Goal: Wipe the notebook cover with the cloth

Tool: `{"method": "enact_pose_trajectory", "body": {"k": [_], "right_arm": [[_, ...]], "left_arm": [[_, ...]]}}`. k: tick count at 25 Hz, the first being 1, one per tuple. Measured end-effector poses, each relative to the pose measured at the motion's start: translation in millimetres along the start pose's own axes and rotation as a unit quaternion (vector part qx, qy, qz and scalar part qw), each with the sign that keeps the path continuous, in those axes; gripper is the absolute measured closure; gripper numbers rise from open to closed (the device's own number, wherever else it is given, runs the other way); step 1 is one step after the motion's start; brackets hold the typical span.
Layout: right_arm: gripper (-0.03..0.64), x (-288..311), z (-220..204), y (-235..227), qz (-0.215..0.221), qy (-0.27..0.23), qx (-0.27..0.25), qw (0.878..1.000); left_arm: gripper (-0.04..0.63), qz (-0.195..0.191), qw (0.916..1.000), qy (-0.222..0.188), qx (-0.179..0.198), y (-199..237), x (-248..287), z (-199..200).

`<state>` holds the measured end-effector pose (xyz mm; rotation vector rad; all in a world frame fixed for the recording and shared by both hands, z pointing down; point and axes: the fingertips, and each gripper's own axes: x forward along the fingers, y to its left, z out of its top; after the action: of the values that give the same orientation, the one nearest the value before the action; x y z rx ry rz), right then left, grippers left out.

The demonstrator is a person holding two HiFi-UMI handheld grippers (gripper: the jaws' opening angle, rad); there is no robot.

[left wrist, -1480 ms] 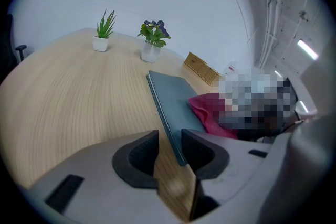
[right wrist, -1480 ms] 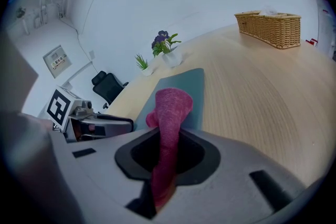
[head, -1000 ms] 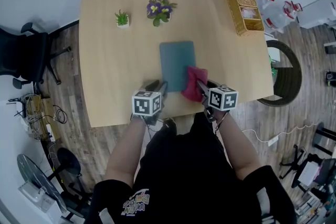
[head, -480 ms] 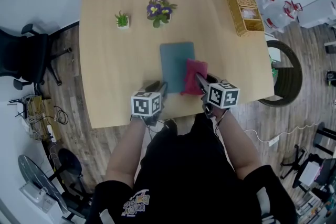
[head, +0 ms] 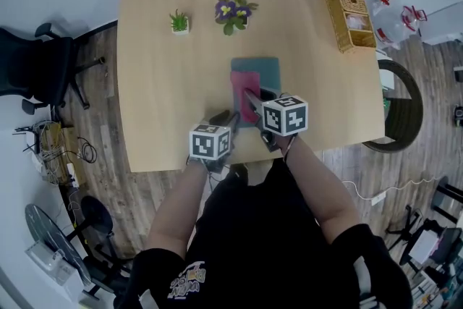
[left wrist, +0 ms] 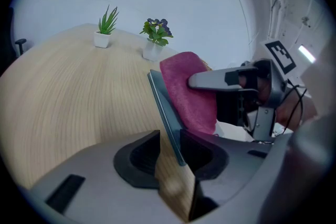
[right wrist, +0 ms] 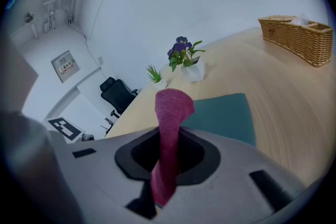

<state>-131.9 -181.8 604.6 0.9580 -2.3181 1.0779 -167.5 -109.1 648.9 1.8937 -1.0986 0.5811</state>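
Notebook (head: 266,72) — long axis toward the flowers (head: 234,11) — cloth (head: 243,90) along it.

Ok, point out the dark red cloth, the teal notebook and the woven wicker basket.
dark red cloth (head: 239,83): head view, its flat middle.
teal notebook (right wrist: 223,113): right gripper view, bare cover.
woven wicker basket (right wrist: 294,42): right gripper view, side wall.

My table (head: 163,101) carried the notebook (head: 267,69), a green plant (head: 179,22), a flowering plant (head: 233,11) and a wicker basket (head: 349,2).
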Motion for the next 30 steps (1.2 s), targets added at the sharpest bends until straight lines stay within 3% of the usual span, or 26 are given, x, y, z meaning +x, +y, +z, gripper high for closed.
{"method": "enact_pose_trajectory", "body": {"k": [10, 19, 30], "right_arm": [[0.549, 30, -20, -8, -0.037, 0.053, -0.050, 0.997], [0.548, 17, -17, -23, -0.057, 0.045, -0.046, 0.996], [0.548, -29, -19, -84, -0.119, 0.020, -0.016, 0.993]], "left_arm": [[0.486, -0.003, 1.0000, 0.001, -0.004, 3, 0, -1], [0.486, -0.002, 1.0000, 0.000, -0.003, 2, -1, -1], [0.486, 0.001, 1.0000, 0.000, -0.001, 3, -2, -1]]}}
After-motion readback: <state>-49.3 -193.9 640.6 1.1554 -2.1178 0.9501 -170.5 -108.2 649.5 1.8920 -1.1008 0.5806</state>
